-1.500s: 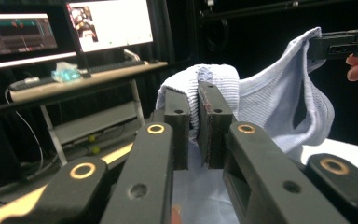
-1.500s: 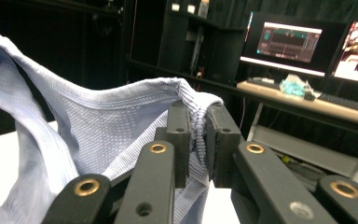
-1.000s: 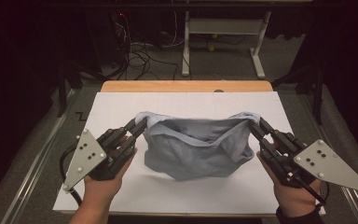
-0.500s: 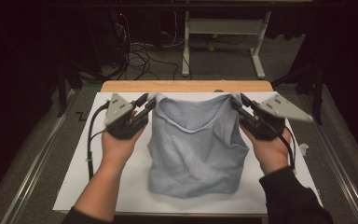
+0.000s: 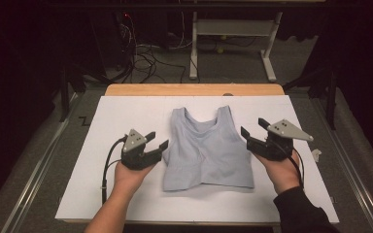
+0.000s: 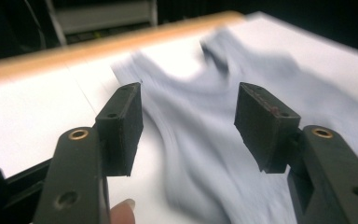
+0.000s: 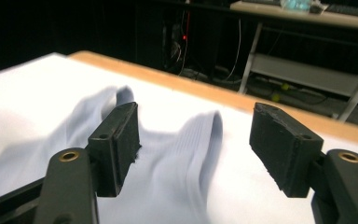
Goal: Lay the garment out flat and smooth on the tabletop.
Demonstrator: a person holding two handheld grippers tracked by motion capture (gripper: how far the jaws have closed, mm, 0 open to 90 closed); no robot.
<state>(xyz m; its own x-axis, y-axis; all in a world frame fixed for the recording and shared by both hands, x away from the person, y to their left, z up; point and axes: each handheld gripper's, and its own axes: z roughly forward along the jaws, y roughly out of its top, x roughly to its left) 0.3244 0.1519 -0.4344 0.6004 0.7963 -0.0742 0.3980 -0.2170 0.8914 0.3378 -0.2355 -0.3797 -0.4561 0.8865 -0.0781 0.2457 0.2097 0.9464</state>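
Now both grippers, left (image 5: 156, 141) and right (image 5: 253, 128), have jaws just opened, holding nothing, flanking the top (image 5: 208, 148); risk: a jaw snagging the hem wrinkles it.

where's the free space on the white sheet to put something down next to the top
The white sheet is bare left of the tank top, out to its left edge, and along the far strip between the straps and the wooden table edge. The near strip below the hem is bare too. It is tight beside the left gripper and right gripper, both open.
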